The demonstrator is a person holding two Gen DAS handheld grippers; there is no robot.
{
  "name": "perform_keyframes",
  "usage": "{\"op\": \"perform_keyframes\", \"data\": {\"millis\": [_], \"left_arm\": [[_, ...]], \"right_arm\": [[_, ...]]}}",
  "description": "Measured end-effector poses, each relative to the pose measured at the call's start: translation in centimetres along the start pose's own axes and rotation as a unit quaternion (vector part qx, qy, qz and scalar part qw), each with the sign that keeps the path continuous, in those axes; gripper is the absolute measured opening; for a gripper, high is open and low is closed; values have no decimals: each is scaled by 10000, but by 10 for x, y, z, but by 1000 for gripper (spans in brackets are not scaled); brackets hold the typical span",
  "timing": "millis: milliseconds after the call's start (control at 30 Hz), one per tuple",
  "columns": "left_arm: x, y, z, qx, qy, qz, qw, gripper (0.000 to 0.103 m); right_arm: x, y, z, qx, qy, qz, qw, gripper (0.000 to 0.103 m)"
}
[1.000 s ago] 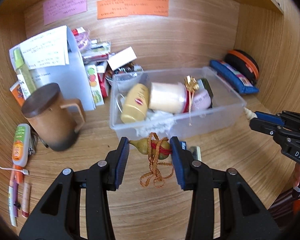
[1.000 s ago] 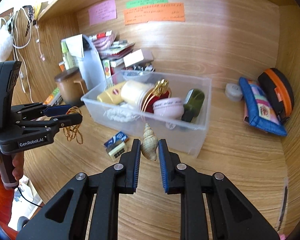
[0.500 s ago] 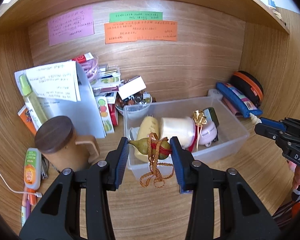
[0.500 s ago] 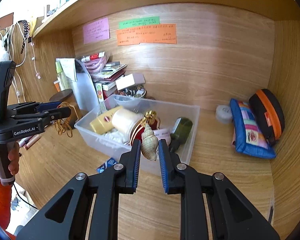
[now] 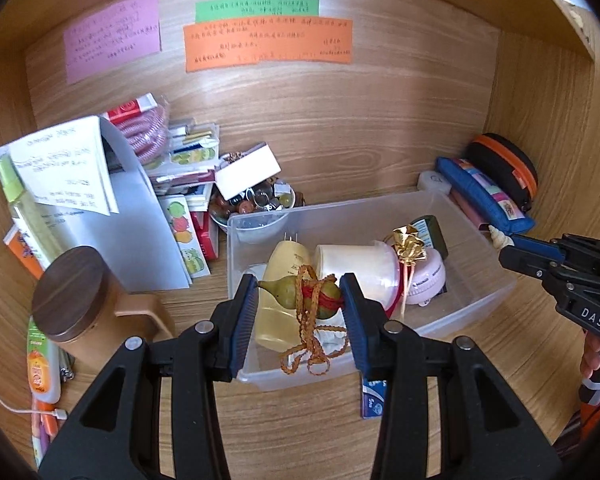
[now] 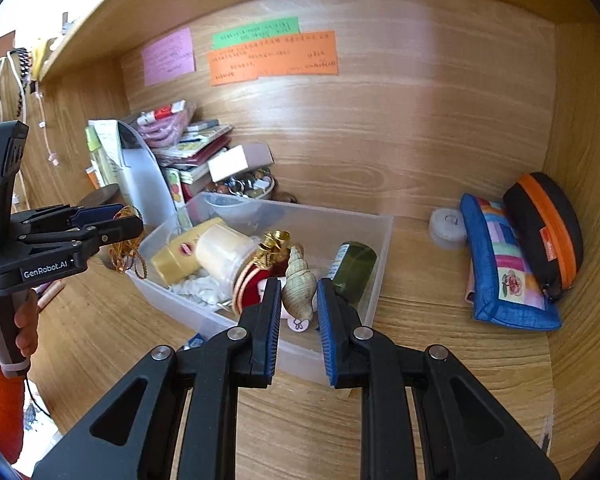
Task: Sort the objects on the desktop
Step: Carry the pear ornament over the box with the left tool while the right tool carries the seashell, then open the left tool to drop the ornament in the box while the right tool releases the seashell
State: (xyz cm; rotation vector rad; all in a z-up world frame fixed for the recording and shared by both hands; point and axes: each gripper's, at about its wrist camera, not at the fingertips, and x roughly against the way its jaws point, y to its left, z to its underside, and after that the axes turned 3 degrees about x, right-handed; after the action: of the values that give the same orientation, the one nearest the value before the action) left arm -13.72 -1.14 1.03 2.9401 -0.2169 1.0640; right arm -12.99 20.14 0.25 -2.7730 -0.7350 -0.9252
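The left gripper clamps a small green-brown gourd with red and gold cord, long axis crosswise between the pads, above the near left corner of the clear plastic bin. The right gripper pinches an upright beige spiral seashell over the bin's near edge.

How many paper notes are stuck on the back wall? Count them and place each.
3. A pink note at left; a green note at upper centre; an orange note just below it, overlapping its lower edge. None seems hidden.
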Motion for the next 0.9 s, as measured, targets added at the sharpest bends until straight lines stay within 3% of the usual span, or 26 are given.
{"op": "perform_keyframes", "data": {"millis": [533,900], "left_arm": [[-55,-7,10,-186,517,171,9983,41],[-61,-15,17,-332,491,194,9981,42]], "right_arm": [[-45,-4,5,28,492,-16,9988,17],[-59,-2,10,173,674,250,9973,17]]}}
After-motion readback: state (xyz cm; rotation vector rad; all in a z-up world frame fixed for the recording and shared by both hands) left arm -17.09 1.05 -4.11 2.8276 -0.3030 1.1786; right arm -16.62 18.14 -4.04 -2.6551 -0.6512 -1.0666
